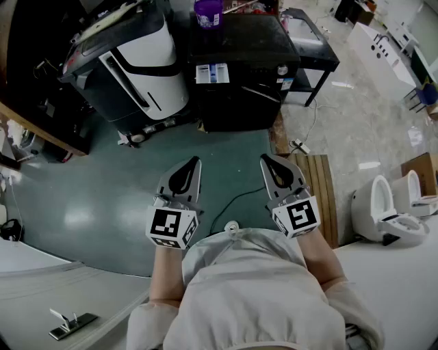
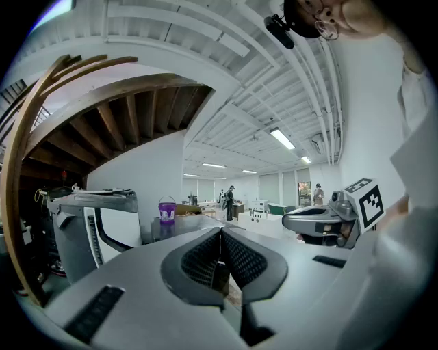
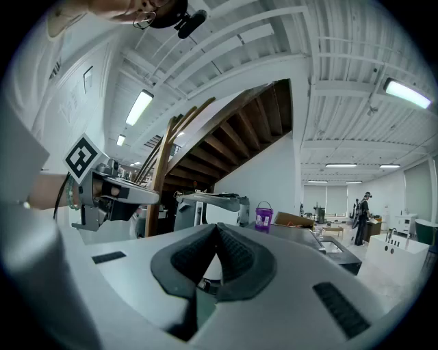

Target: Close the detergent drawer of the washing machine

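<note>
Straight ahead, black washing machine (image 1: pixel 246 51)

Open green floor (image 1: pixel 102 205) ahead up to washing machine (image 1: pixel 239 61), white appliance (image 1: pixel 147 75) beside it

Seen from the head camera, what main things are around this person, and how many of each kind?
Hand-held grippers: 2 (left hand-held gripper, right hand-held gripper)
Washing machine: 1
White-and-black appliance: 1
Purple bucket: 1
Toilets: 2
Wooden mat: 1
Total: 8
</note>
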Available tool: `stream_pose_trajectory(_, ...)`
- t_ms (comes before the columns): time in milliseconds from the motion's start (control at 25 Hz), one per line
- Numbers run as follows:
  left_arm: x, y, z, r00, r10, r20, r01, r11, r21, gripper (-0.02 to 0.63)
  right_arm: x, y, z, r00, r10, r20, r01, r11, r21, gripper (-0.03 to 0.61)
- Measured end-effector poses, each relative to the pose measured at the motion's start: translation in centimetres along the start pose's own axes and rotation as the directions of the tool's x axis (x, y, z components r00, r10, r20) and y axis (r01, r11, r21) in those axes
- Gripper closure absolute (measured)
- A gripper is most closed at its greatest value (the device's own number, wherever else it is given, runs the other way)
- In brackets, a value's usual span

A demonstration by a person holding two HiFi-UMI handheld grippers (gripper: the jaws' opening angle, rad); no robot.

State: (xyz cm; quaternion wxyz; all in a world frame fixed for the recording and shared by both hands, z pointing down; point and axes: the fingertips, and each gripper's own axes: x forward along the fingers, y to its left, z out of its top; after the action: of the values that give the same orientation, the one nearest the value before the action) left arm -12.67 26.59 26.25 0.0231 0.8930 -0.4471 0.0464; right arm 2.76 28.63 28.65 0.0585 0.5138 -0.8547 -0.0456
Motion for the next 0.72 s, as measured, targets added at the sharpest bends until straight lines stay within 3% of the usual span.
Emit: stream_pose_trajectory(720, 1.3, 1.8, -0.5, 1.0, -0.005, 0.004, 0.005, 0.999, -0.047, 0.594, 1.6, -0.9, -0.4, 1.0, -0.024, -0.006, 0.025, 0.997, 0.067, 0.574)
